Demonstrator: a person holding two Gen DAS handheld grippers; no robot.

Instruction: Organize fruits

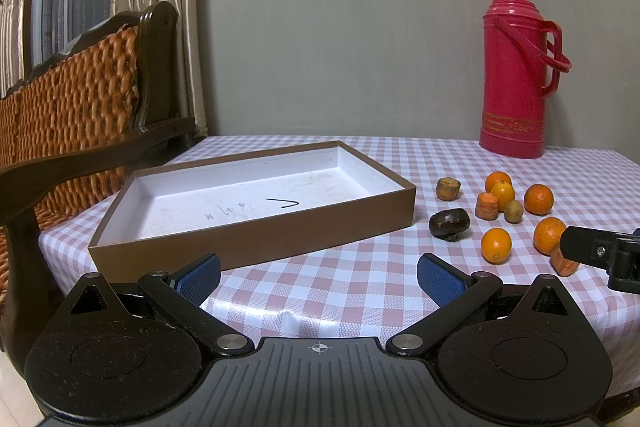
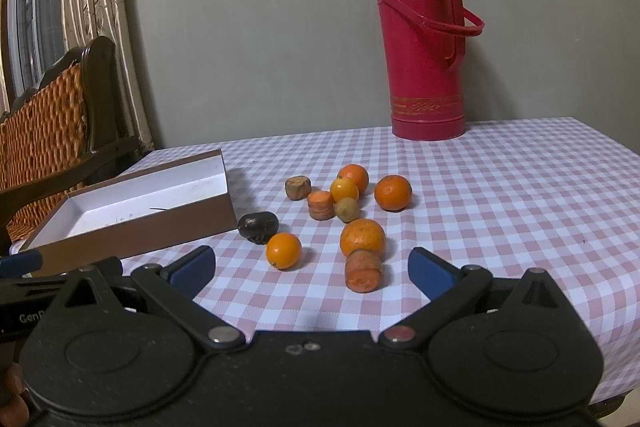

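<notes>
A shallow brown box (image 1: pixel 256 223) with a white inside lies empty on the checked table; it also shows in the right wrist view (image 2: pixel 132 223). Right of it lie several oranges (image 2: pixel 362 237), small orange fruits (image 2: pixel 283 250), carrot pieces (image 2: pixel 363 271), a dark fruit (image 2: pixel 258 226) and a greenish fruit (image 2: pixel 346 209). In the left wrist view the group includes an orange (image 1: pixel 538 199) and the dark fruit (image 1: pixel 449 223). My left gripper (image 1: pixel 318 277) is open and empty before the box. My right gripper (image 2: pixel 312 273) is open and empty, just short of the nearest carrot piece.
A tall red thermos (image 2: pixel 426 47) stands at the back of the table near the wall. A wooden chair with a woven back (image 1: pixel 72 107) stands left of the table. The pink checked tablecloth (image 2: pixel 500 207) covers the table to its edges.
</notes>
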